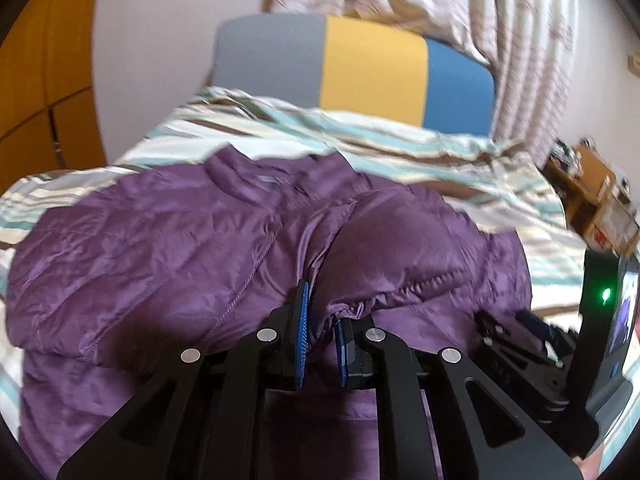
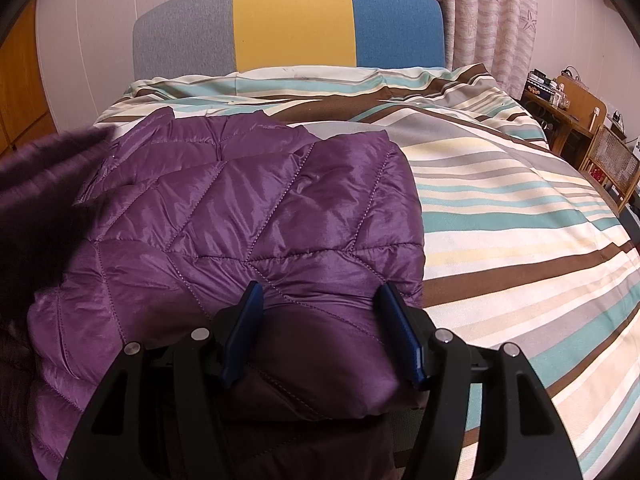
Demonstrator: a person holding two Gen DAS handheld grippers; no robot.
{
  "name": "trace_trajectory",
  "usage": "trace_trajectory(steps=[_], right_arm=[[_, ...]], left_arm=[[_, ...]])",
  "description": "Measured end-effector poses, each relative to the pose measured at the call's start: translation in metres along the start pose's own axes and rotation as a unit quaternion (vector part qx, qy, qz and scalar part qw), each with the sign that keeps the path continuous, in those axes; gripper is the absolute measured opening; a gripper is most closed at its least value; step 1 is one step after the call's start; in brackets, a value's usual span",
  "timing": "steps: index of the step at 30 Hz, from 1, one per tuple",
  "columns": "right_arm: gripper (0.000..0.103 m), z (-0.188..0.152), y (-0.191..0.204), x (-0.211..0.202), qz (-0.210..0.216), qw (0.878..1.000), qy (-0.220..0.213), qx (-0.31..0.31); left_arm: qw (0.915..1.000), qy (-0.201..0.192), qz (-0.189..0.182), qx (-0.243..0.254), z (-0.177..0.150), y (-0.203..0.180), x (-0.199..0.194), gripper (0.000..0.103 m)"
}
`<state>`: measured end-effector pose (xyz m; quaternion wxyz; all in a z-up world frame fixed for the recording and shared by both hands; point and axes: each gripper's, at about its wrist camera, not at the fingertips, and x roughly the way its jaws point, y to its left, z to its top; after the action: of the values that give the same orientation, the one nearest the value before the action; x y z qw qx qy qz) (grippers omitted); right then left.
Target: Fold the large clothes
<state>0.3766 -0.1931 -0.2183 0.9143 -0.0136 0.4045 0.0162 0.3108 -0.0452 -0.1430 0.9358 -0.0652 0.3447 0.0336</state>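
A purple quilted jacket (image 1: 160, 248) lies spread on the striped bed. My left gripper (image 1: 324, 328) is shut on a gathered edge of its fabric, which runs up from between the blue pads (image 1: 304, 320). In the right wrist view the jacket (image 2: 256, 216) shows a folded, diamond-stitched panel. My right gripper (image 2: 322, 336) stands half apart at the jacket's near right corner, where a thick puffy fold fills the gap and touches both pads. A blurred purple flap (image 2: 32, 168) hangs at the left. The right gripper (image 1: 520, 328) also shows low on the right of the left wrist view.
The striped duvet (image 2: 520, 208) covers the bed to the right of the jacket. A grey, yellow and blue headboard (image 2: 292, 24) stands at the far end, with curtains (image 2: 488, 8) behind it. Wooden furniture with small items (image 2: 576, 112) stands at the right, and a wooden wardrobe (image 1: 36, 92) at the left.
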Motion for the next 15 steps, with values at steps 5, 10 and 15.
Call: trace_trajectory(steps=[5,10,15], right_arm=[[0.061,0.000,0.001,0.001,0.001,1.000,0.000,0.001],[0.061,0.001,0.004,0.001,0.000,1.000,0.001,0.000],[0.062,0.001,0.002,0.001,-0.001,1.000,0.001,-0.001]], left_arm=[[0.9996,0.023,0.006,0.013,-0.009,-0.005,0.016,0.026],[0.9998,0.001,-0.003,0.021,-0.008,-0.008,0.003,0.086],[0.9998,0.002,-0.021,0.000,-0.008,0.003,-0.020,0.086]])
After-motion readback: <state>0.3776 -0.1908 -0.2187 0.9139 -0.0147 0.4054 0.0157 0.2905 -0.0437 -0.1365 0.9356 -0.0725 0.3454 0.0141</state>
